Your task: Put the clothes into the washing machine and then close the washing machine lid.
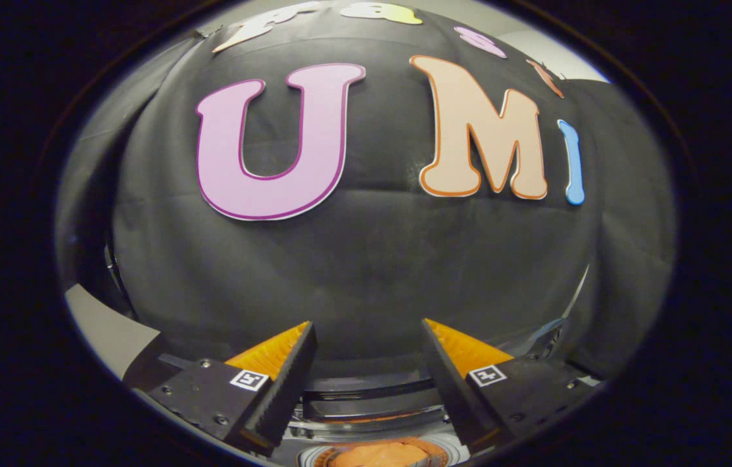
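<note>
My gripper (367, 331) is held up facing the black cloth wall, its two fingers (288, 373) spread wide apart with nothing between them. Below and between the fingers I see the top of the washing machine (366, 405), with dark curved bands of its opening rim. Under that rim, close to me, an orange piece of clothing (387, 455) lies inside the round drum opening. I cannot see the lid's position clearly.
The black cloth wall (366, 259) stands just beyond the machine. A pale surface (106, 327) shows at the left beside the cloth. Some metal framing (551, 334) shows behind the right finger.
</note>
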